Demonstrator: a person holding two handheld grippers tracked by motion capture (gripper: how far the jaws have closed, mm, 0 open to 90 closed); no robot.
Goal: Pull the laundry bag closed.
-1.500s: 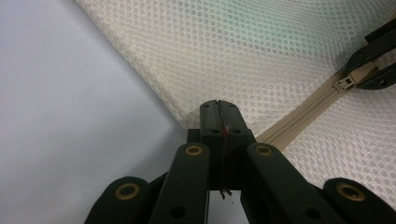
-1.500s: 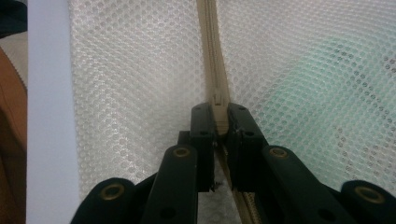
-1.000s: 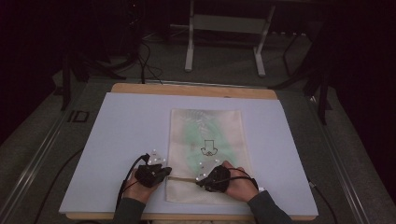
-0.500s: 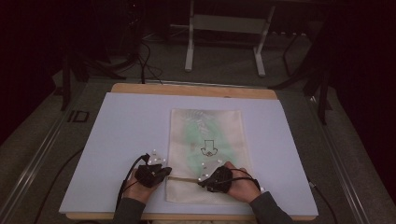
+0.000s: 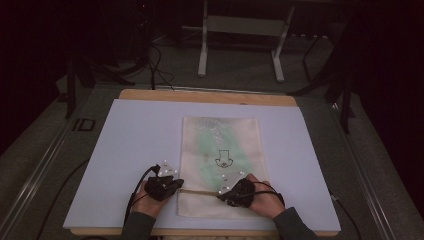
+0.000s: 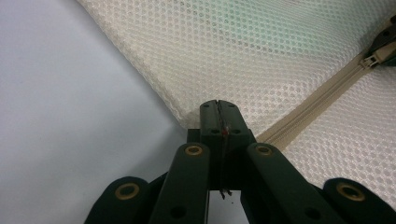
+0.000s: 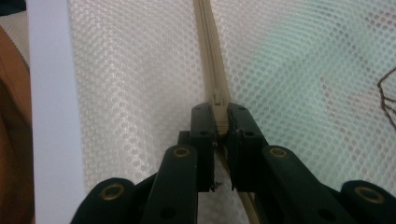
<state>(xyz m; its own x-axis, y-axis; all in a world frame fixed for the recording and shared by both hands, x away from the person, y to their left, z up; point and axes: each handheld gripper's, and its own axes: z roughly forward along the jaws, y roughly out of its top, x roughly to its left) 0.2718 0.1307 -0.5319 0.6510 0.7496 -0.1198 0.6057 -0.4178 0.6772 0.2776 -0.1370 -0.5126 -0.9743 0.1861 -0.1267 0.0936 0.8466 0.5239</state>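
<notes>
I am counting one mesh bag (image 5: 220, 165) lying on one white mat (image 5: 135, 145), with one zipper (image 5: 200, 191) running across it and one zipper pull (image 7: 219, 116). I am holding two grippers, my left gripper (image 5: 175, 184) and my right gripper (image 5: 223, 195), one in each hand.

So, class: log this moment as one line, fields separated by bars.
left gripper: shut on mesh bag edge | right gripper: shut on zipper pull | bag flat on white board
</notes>
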